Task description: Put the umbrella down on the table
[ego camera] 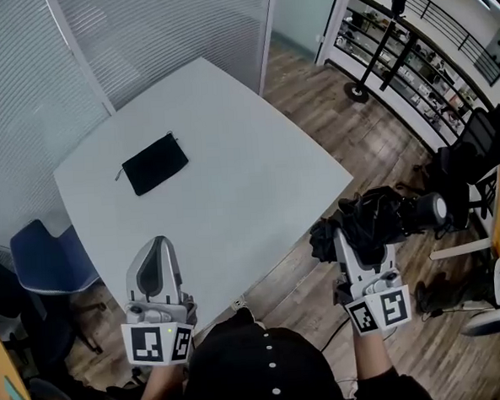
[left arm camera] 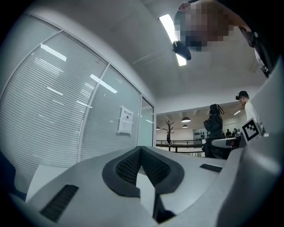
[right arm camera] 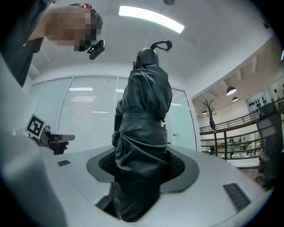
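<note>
A folded black umbrella (ego camera: 376, 219) stands upright between the jaws of my right gripper (ego camera: 362, 243), which is shut on it. It hangs over the wooden floor just off the right edge of the white table (ego camera: 232, 187). In the right gripper view the umbrella (right arm camera: 142, 128) fills the middle, its strap loop on top, with the pads (right arm camera: 179, 166) pressed on its sides. My left gripper (ego camera: 158, 247) is over the table's near-left edge, shut and holding nothing. In the left gripper view its pads (left arm camera: 153, 166) meet at the tip.
A flat black pouch (ego camera: 155, 163) lies on the table's far left part. A blue chair (ego camera: 47, 262) stands at the table's left, with glass partitions and blinds behind. Black office chairs (ego camera: 475, 151) and a floor stand (ego camera: 363, 88) are on the right.
</note>
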Demonstrator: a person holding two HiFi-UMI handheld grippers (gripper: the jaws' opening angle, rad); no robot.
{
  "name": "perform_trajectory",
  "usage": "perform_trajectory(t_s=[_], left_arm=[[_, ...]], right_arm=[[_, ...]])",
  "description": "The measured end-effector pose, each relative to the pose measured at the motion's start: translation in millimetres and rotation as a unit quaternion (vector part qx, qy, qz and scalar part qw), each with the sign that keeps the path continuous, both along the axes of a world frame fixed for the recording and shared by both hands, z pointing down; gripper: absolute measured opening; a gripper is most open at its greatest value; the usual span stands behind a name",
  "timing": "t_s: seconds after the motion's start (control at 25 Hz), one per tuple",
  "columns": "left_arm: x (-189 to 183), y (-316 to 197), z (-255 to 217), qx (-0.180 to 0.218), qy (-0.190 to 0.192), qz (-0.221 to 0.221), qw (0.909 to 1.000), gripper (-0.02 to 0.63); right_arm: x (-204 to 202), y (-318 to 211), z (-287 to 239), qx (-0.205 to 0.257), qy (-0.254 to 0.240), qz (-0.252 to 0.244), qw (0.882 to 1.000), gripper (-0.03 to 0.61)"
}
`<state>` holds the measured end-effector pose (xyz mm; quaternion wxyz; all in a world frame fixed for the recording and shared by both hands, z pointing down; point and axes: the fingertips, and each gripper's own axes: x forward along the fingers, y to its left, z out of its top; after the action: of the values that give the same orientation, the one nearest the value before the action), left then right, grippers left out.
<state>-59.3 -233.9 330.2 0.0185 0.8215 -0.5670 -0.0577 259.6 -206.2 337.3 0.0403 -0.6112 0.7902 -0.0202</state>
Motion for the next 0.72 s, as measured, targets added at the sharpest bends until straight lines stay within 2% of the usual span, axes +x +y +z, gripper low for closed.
perform_trajectory(t_s=[0.16,0.36,0.6,0.72], left_arm=[[-15.7,-33.2,10.1,-0.009,0.007,-0.006,0.9999,0.015],[-17.1,-21.6,14.4,-0.013,0.014,-0.020,0.9996,0.015],[-44.4,-36.4,22.3,-0.013,0.021,-0.045,0.9987,0.015],[-48.8,-34.6,22.4,-0.011,0.022,-0.066,0.9975,0.015]], right_arm=[[-14.4,-37.3,5.7,-0.008,0.006,-0.005,1.000,0.259],[-18.7,-45.7,6.5,-0.014,0.015,-0.024,1.000,0.259],[-59.6,-81.8,8.5,-0.013,0.032,-0.069,0.997,0.259],[-66.2,-93.1,10.1,-0.012,0.037,-0.092,0.995,0.259]])
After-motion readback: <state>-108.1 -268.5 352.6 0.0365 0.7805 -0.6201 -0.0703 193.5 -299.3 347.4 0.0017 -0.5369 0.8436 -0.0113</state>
